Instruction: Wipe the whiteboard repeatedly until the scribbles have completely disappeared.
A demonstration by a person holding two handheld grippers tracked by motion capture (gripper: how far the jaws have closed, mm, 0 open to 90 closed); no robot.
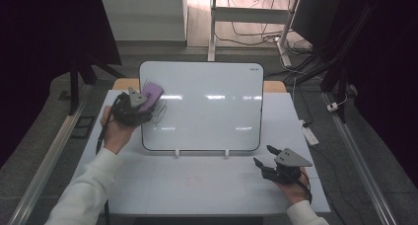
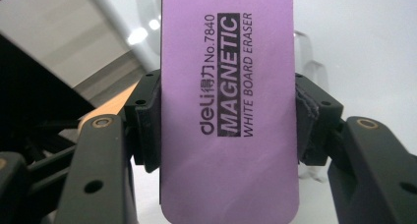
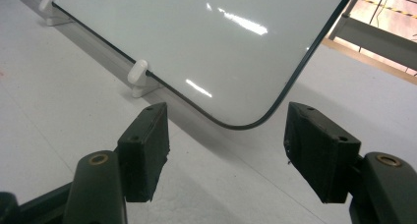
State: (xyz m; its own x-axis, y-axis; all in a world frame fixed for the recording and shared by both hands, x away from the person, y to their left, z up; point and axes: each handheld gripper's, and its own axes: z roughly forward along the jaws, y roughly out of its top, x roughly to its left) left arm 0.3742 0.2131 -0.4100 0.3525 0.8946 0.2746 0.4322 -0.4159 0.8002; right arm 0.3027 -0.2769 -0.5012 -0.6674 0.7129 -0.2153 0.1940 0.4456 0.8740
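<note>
purple eraser (image 2: 228, 111) clamped in left tongs (image 1: 148, 97), pressed against whiteboard (image 1: 207, 106).

Left tongs (image 1: 148, 97) clamped on purple eraser (image 1: 152, 93) against whiteboard (image 1: 207, 106), beside black scribble (image 1: 160, 112); right tongs (image 1: 266, 156) agape over tabletop (image 1: 197, 185).

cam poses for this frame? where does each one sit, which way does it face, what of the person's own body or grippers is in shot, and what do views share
High view: above the person's side, facing forward and down on the table; both forearms, left gripper, right gripper.
Left gripper view: on the left gripper, looking along its jaws clamped on the purple eraser at the whiteboard.
Right gripper view: on the right gripper, jaws open, facing the whiteboard's lower corner and a white foot clip.
Shared: all three show the whiteboard; high and left views share the eraser.
</note>
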